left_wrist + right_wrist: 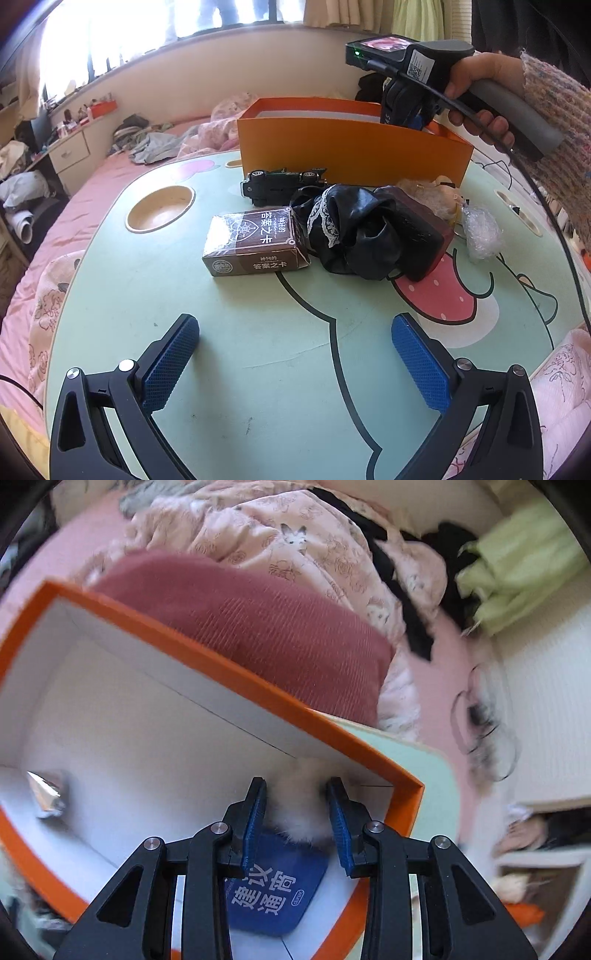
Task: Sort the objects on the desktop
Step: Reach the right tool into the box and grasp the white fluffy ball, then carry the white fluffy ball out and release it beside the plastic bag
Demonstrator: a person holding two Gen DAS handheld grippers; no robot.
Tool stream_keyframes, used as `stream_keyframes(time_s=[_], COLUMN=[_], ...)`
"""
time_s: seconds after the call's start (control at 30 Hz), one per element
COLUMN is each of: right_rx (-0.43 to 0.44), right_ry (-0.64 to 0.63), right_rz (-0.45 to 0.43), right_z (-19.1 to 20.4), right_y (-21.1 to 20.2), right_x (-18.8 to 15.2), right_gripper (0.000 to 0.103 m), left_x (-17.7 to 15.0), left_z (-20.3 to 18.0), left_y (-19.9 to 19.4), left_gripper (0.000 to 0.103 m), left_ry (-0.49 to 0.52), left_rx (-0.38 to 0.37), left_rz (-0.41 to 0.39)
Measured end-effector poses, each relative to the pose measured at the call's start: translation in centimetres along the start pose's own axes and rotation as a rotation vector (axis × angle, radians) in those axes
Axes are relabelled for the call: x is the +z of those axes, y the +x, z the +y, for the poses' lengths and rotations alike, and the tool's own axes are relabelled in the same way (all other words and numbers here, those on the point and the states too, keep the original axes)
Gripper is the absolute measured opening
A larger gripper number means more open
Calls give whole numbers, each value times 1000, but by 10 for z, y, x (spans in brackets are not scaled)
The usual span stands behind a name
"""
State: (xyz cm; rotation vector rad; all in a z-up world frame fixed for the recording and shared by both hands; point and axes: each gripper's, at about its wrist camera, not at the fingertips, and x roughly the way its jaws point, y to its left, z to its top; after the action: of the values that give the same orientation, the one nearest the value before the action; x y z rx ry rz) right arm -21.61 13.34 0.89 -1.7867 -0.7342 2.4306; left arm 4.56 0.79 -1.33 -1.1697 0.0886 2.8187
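A white fluffy toy sits between the pads of the right hand-held gripper, whose jaws are drawn in narrow against its fur, above the white inside of the orange box. Below it in the box lies a blue packet with white lettering; a crumpled foil piece rests at the box's left side. The box stands at the far edge of the green cartoon table, which sits on a pink bed. In the left wrist view a hand in a knitted sleeve holds that gripper over the box's right end. Near the box lie a dark toy car, a brown card box, a heap of black cloth with lace trim, a blond doll and a clear plastic wad at the right. The left hand-held gripper hovers over the near, bare table, its blue pads wide apart and gripping nothing.
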Motion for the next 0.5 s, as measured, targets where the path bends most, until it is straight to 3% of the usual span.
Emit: stream_keyframes(time_s=[0.07,0.17,0.3,0.5], right_rx=[1,114,208,556], right_ry=[-23,6,57,92], right_rz=[-21,-73,-204,-348], right_z=[2,-5,-25,-45], right_y=[-5,-22,-59,-124], right_x=[-1,-5,-22,-95], right_gripper=[11,10,10,10], left_x=[0,0,0,0], left_z=[0,-1,0,0], left_y=[0,0,0,0], left_gripper=[103,103,103,103], left_ry=[0,-1,-1,-1], left_rx=[-1,-1,-1,0], left_rz=[0,-1,-2,-1])
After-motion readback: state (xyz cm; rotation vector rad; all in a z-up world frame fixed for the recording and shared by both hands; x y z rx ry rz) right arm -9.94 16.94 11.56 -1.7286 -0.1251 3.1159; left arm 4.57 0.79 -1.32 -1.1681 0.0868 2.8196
